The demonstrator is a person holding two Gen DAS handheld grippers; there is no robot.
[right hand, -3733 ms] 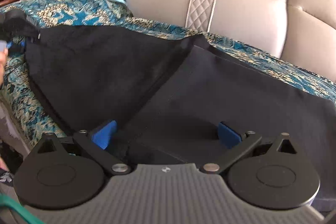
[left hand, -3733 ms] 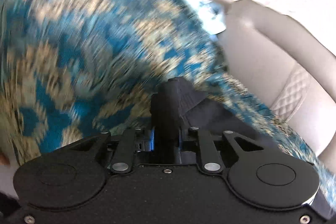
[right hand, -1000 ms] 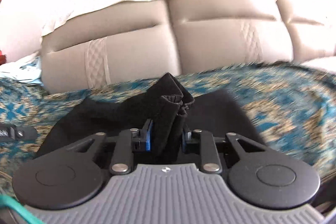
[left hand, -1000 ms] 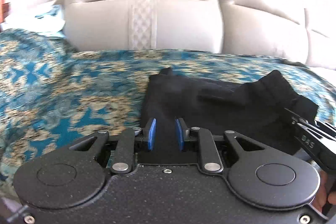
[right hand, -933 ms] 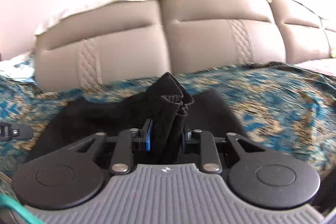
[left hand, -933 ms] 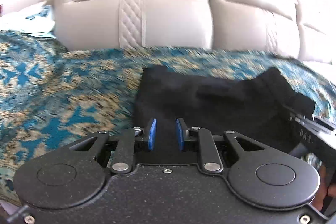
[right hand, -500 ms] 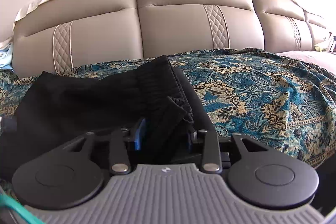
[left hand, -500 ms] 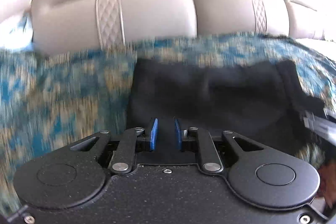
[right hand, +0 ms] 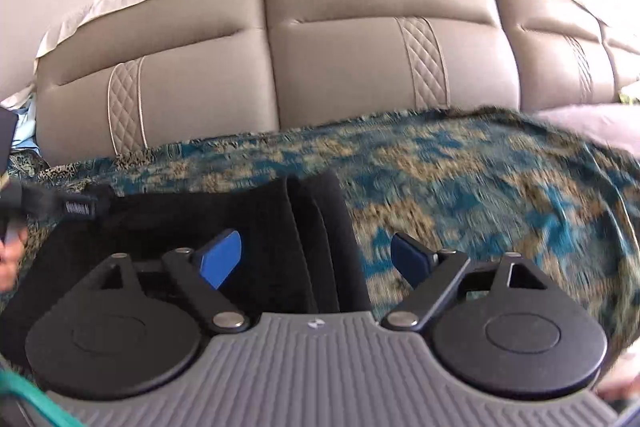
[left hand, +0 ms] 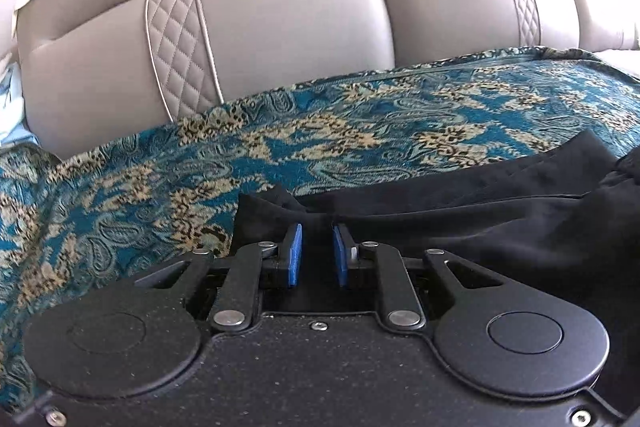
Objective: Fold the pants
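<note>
Black pants lie folded on the blue and gold sofa cover. My left gripper is shut on their left corner, and the fabric bunches up just past the blue pads. In the right wrist view the pants spread to the left, with a thick folded edge running toward the camera. My right gripper is opening its jaws wide; that edge lies between the pads and they do not touch it. The left gripper's finger shows at the pants' far left.
The grey leather sofa backrest stands right behind the cover. A light cloth lies at the far left, a pale cushion at the far right. A person's hand shows at the left edge.
The right gripper's jaws have spread and let go of the bunched waistband, which now lies flat. The left gripper has slid sideways along the sofa, still holding the pants' corner.
</note>
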